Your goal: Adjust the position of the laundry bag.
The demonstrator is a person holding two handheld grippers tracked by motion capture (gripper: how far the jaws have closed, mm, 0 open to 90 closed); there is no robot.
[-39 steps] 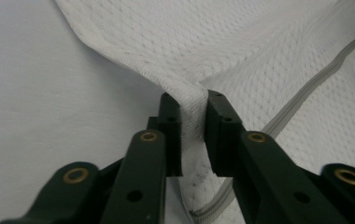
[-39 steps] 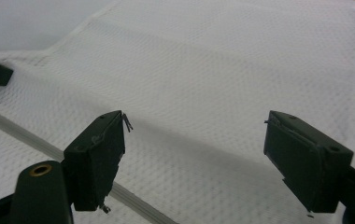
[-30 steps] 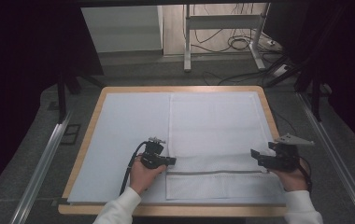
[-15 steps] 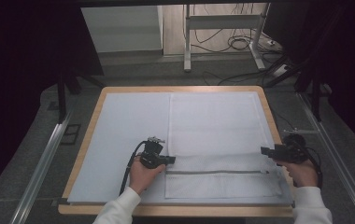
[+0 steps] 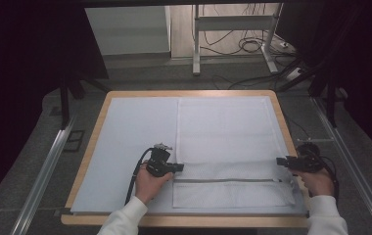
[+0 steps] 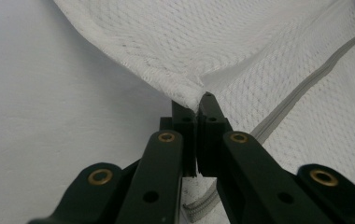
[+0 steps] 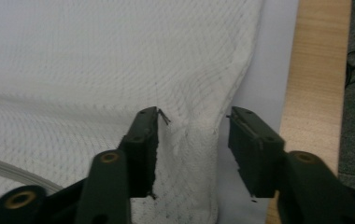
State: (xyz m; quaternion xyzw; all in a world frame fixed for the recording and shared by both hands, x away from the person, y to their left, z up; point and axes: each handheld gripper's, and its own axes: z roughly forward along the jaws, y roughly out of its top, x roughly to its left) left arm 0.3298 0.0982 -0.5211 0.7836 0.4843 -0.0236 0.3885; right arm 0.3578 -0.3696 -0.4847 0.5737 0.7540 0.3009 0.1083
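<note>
- In the lower right of the high view, a white mesh laundry bag (image 5: 225, 142) lies flat on the pale mat (image 5: 125, 142), its grey zipper (image 5: 223, 180) running across near the bottom edge.
- The left gripper (image 5: 180, 168) is pressed together, pinching the bag's left edge fold.
- The right gripper (image 5: 279, 162) has just been closing; its jaws are still spread, the bag's right edge between them, ungripped.
- The wooden table (image 5: 93, 147) frames the mat.

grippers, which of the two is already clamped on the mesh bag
The left gripper: its jaws are shut on the mesh bag's edge. The right gripper has been closing, but its jaws still stand apart around the fabric.
</note>
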